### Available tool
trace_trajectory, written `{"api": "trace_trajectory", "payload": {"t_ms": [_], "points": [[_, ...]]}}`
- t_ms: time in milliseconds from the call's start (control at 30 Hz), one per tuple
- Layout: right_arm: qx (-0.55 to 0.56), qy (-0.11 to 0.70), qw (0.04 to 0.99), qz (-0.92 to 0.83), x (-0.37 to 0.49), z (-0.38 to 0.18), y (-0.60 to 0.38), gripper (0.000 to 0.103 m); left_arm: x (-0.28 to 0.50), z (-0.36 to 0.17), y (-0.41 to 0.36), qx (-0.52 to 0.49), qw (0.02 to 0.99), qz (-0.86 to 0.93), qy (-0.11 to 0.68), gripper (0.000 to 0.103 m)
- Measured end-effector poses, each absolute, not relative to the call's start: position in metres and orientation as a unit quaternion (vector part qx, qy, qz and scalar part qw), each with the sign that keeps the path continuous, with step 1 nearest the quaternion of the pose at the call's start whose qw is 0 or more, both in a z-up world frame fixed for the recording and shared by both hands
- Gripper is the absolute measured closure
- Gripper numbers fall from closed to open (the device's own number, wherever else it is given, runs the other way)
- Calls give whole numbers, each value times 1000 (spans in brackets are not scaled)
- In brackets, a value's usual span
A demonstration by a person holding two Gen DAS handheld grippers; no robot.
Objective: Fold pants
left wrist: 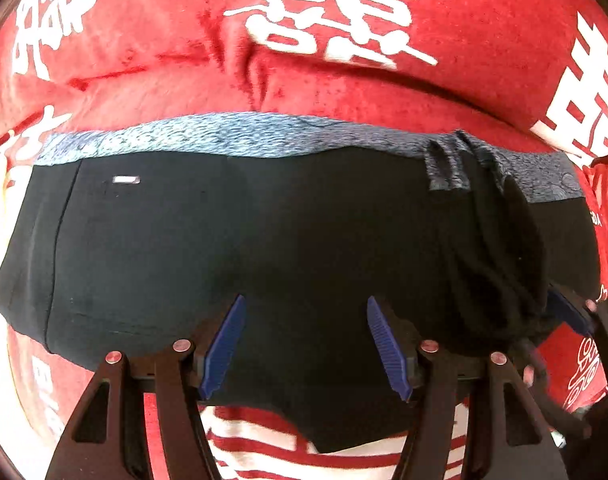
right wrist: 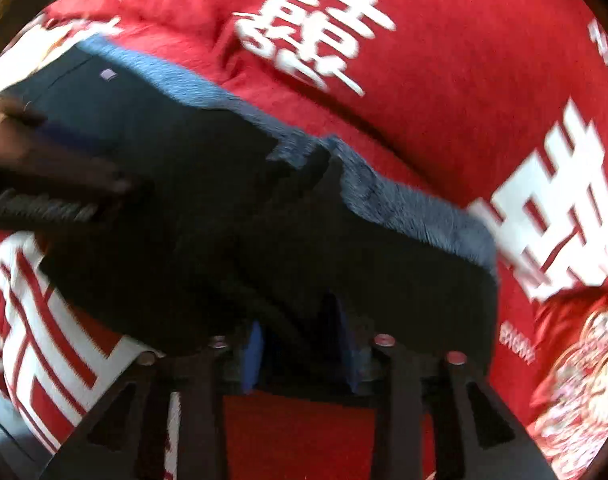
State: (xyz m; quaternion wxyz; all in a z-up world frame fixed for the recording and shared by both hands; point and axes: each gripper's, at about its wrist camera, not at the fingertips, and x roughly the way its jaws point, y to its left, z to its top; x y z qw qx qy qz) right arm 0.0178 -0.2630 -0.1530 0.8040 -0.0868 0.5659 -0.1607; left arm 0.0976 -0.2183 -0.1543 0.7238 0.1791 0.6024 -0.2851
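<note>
Both grippers open above folded black pants

The left gripper (left wrist: pixel 306 346) hovers with jaws apart and empty; the right gripper (right wrist: pixel 304 354), blurred, also stands parted over the pants (left wrist: pixel 232 240), which lie folded on a red bedspread (left wrist: pixel 152 40) with white characters.

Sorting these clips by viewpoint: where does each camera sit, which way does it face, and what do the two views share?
Left wrist: on the left gripper, looking steeply down at black pants with a grey-blue waistband, lying on a red blanket; its own open blue fingers show, and the other gripper at the right edge.
Right wrist: on the right gripper, looking down, blurred, at the pants; its blue fingers stand apart; the left gripper crosses at left.
Shared: pants, waistband, blanket.
</note>
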Motion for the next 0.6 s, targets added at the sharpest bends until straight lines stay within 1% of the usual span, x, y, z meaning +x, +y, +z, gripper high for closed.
{"api": "trace_trajectory", "payload": {"t_ms": [33, 133, 233, 267, 333, 400, 500, 600], "points": [[-84, 565, 807, -151, 15, -147, -260, 55, 99, -153, -215, 178, 722, -285, 605, 38], [-33, 564, 818, -110, -2, -125, -261, 55, 103, -143, -220, 171, 714, -295, 611, 38], [152, 548, 817, -92, -19, -110, -299, 55, 100, -121, -238, 152, 696, -339, 614, 38], [259, 523, 805, -104, -37, -110, -332, 55, 97, -116, -246, 144, 687, -356, 617, 38], [387, 481, 777, -126, -62, -118, -373, 55, 88, -107, -260, 132, 666, -385, 625, 38], [493, 442, 736, -145, -89, -137, -412, 55, 81, -110, -280, 118, 642, -406, 640, 38], [578, 400, 699, -132, -112, -158, -435, 55, 73, -121, -305, 121, 627, -415, 648, 38], [616, 381, 678, -128, -121, -173, -440, 55, 66, -131, -316, 134, 624, -406, 654, 39]]}}
